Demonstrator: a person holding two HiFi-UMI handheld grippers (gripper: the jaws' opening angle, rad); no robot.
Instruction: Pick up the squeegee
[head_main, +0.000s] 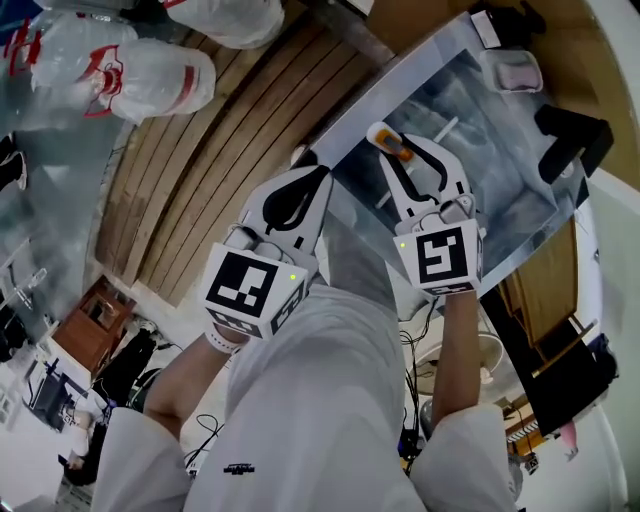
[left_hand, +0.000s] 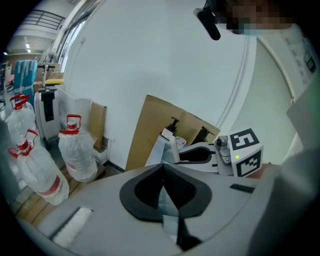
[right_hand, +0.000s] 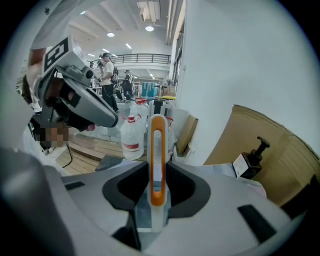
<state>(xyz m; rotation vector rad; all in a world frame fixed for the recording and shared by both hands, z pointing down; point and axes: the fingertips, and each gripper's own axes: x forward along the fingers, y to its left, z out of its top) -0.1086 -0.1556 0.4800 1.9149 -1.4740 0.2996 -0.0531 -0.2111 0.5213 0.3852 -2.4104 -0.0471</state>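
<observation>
The squeegee has a white handle with an orange loop, and it stands upright between the pads of my right gripper, which is shut on it. In the head view its orange and white end sticks out past the right gripper, over a metal-framed glass pane. My left gripper hovers just left of it at the pane's near edge. Its pads are pressed together with nothing between them. The right gripper also shows in the left gripper view, beyond the left jaws.
Large water bottles stand on wooden slats to the left. Brown cardboard leans on a white wall. A black pump bottle sits by the cardboard. Cables lie on the floor below. People stand far off.
</observation>
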